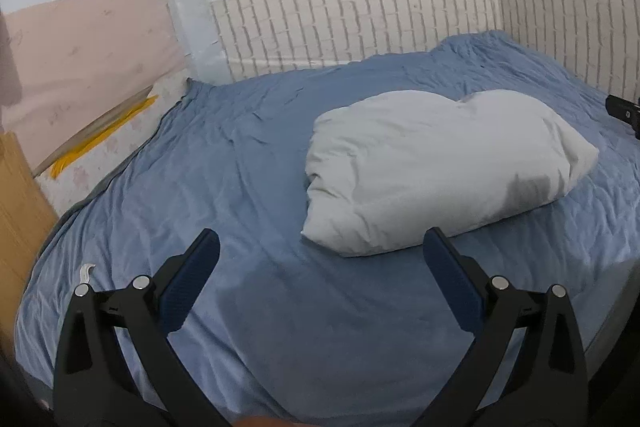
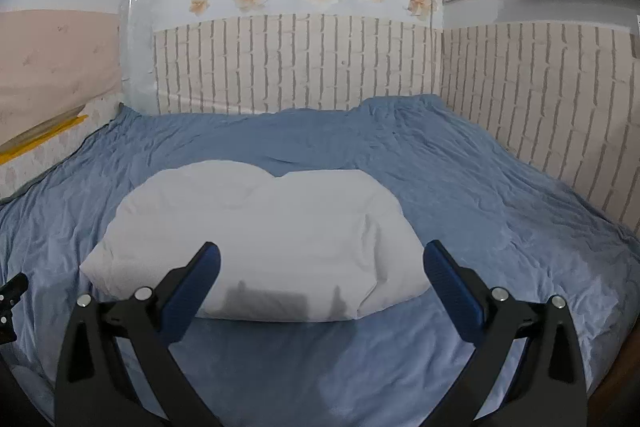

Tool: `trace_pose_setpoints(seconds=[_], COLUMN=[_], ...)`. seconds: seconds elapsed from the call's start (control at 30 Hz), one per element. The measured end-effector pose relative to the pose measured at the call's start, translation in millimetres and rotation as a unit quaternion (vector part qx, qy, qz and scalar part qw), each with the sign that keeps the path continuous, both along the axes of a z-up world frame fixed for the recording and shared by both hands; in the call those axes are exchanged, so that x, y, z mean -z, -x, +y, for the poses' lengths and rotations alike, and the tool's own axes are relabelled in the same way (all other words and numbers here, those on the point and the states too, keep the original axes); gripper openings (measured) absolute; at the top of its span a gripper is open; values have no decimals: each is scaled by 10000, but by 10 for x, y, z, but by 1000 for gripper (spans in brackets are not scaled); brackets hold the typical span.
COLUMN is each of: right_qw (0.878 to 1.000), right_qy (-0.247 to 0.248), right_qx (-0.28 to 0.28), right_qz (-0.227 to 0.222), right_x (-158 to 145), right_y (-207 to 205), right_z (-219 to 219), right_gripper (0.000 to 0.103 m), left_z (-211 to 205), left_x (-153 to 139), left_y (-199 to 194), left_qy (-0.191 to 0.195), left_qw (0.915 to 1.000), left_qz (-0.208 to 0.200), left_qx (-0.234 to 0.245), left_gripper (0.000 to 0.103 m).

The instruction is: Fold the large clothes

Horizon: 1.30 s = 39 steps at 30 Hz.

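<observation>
White puffy folded garment bundle [image 2: 256,239] lying on blue-sheeted bed [image 2: 500,195]; left hand-held gripper [image 1: 320,259] and right hand-held gripper [image 2: 320,267] both hovering agape, empty; advisable: pinching corners squarely.

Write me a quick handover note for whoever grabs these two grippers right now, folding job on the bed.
Left gripper: open, empty, above the blue bedsheet.
Right gripper: open, empty, facing the near edge of the white garment.
The garment lies as a puffy folded bundle mid-bed, touched by neither gripper.
Done: it looks already folded over at least once.
Left: I can't tell whether more folds are wanted; check, then flatten or finish.
</observation>
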State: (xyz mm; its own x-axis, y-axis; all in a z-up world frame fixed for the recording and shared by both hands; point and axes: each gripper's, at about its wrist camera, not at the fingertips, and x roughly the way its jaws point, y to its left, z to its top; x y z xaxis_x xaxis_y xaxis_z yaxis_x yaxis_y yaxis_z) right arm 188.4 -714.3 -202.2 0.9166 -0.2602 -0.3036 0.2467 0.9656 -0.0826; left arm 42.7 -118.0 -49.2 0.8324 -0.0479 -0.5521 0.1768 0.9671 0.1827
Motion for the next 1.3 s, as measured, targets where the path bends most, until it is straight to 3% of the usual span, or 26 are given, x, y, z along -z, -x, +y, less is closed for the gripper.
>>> trace_pose_setpoints(seconds=[0.23, 0.97, 1.07, 1.17, 1.3], right_qw=[9999, 9984, 9974, 9975, 9982], right_qy=[-9, -395, -578, -636, -575], right_qx=[38, 134, 226, 232, 105], right_qz=[-125, -390, -363, -201, -106], right_x=[-52, -124, -67, 9, 22], right_y=[84, 203, 195, 159, 179], right_z=[-24, -273, -383, -428, -327], right_gripper=[101, 101, 101, 101, 101], left_z=[-74, 72, 143, 162, 39], left_x=[-7, -77, -139, -163, -149], left_y=[22, -44, -47, -125, -153], left_qy=[-102, -7, 100, 289, -3], left_qw=[9999, 9984, 9970, 9960, 9979], left_qz=[-23, -26, -165, -37, -209], left_qx=[64, -566, -744, -839, -613], left_gripper=[100, 100, 100, 100, 100])
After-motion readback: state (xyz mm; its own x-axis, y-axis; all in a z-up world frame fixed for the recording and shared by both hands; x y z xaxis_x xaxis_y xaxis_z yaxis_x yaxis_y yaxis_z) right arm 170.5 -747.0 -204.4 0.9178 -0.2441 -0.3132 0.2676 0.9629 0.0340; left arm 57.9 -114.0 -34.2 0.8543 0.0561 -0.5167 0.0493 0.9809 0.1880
